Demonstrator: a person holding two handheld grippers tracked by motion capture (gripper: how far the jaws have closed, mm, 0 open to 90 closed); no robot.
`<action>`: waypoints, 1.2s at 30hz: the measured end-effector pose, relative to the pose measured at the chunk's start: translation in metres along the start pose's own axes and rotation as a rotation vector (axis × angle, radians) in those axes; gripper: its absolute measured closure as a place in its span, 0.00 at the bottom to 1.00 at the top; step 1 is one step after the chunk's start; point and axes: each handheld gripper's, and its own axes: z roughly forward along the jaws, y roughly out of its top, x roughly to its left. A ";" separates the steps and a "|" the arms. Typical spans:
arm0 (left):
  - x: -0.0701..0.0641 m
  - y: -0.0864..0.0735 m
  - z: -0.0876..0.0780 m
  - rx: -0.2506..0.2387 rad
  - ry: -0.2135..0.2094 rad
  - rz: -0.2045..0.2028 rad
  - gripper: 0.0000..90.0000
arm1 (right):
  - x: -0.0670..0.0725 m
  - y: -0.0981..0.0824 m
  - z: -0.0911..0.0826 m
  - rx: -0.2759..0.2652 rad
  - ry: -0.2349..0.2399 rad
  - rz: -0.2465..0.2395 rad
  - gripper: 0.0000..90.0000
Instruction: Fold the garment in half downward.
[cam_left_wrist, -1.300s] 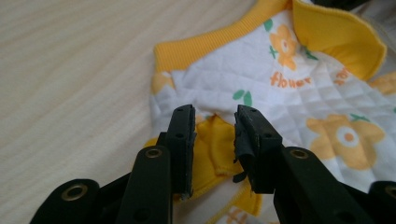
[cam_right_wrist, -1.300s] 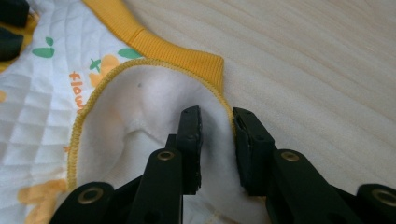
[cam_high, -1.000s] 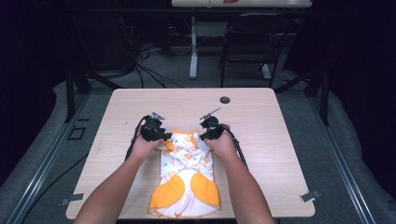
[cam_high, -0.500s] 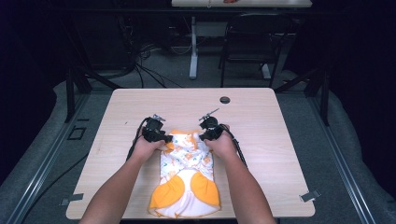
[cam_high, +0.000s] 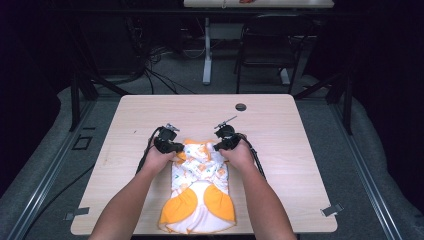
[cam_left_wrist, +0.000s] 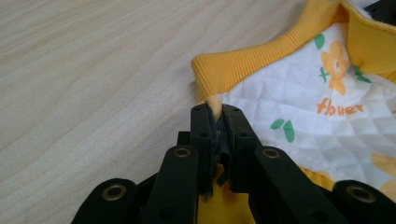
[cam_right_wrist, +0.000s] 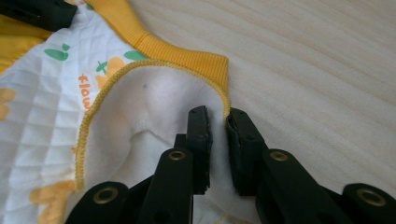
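On the left, the left gripper (cam_high: 168, 144) sits at the top left corner of the garment (cam_high: 199, 192), and its jaws have just been closing. In the left gripper view they pinch the yellow ribbed edge (cam_left_wrist: 243, 67) of the cloth, with fabric bunched between the pads and almost no gap left.

The garment lies on the table (cam_high: 125, 125) near the front edge, between the person's forearms, white and quilted with orange flowers and two orange patches at its near end.

On the right, the right gripper (cam_high: 226, 141) is at the top right corner. Its jaws have also just been closing. In the right gripper view they stand either side of the hem (cam_right_wrist: 224, 100), white lining toward the left pad, a narrow gap showing; I cannot tell whether the pads press it.
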 end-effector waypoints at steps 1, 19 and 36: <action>0.000 0.000 0.000 0.002 -0.002 0.007 0.94 | 0.000 0.000 0.000 -0.006 0.006 0.004 0.91; 0.001 0.003 -0.013 -0.026 -0.004 -0.013 0.97 | 0.011 0.003 -0.012 -0.012 -0.038 -0.087 0.97; -0.003 0.021 -0.045 -0.101 0.003 0.039 0.97 | 0.010 0.009 -0.054 -0.103 -0.024 -0.153 0.97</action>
